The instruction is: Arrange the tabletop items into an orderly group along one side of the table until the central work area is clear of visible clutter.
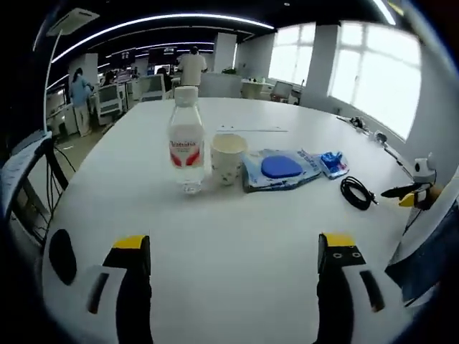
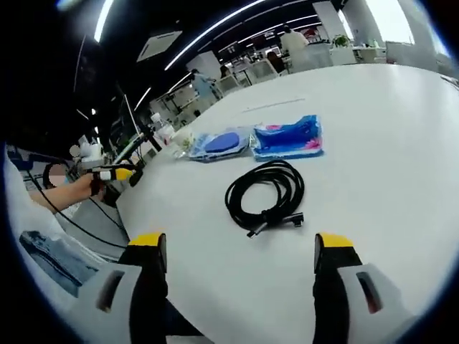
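Note:
On the white table (image 1: 237,229) a clear water bottle (image 1: 186,140) with a red label stands upright. A paper cup (image 1: 228,158) stands just right of it. Further right lie a blue packet with a round blue pad (image 1: 281,168), a smaller blue packet (image 1: 332,163) and a coiled black cable (image 1: 356,192). My left gripper (image 1: 234,251) is open above bare table, short of the bottle. My right gripper (image 2: 240,247) is open just short of the black cable (image 2: 267,193). Beyond the cable lie the smaller packet (image 2: 289,137) and the round-pad packet (image 2: 219,143). A hand holds the left gripper (image 2: 115,173) at the table's left edge.
A thin pale strip (image 1: 251,129) lies on the table behind the cup. The right gripper's yellow tip (image 1: 410,195) shows at the table's right edge. Office desks, chairs and standing people (image 1: 192,66) lie beyond the far end. Bright windows (image 1: 373,72) line the right.

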{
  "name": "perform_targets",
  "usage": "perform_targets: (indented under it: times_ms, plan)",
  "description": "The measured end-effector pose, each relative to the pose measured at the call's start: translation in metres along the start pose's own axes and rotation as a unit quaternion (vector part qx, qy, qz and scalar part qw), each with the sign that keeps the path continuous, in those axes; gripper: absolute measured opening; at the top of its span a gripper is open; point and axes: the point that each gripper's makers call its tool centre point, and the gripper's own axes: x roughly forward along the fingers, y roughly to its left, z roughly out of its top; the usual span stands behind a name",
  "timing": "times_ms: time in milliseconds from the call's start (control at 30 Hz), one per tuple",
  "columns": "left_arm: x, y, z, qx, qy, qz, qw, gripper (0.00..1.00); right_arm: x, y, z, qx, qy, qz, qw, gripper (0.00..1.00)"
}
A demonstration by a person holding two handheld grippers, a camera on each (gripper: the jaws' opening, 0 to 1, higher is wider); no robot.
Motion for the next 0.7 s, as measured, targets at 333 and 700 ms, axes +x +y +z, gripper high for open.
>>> perform_targets:
  times_ms: [333,700]
  plan:
    - [-0.009,-0.004,-0.015,-0.032,0.007,0.001,0.9995,1.0,0.006,0.0,-0.016,-0.006,0.05,-0.009,0.9987,0.86]
    - [-0.001,0.002,-0.01,-0.031,0.006,0.007,0.9995,1.0,0.003,-0.004,-0.018,-0.002,0.061,-0.018,0.998,0.86]
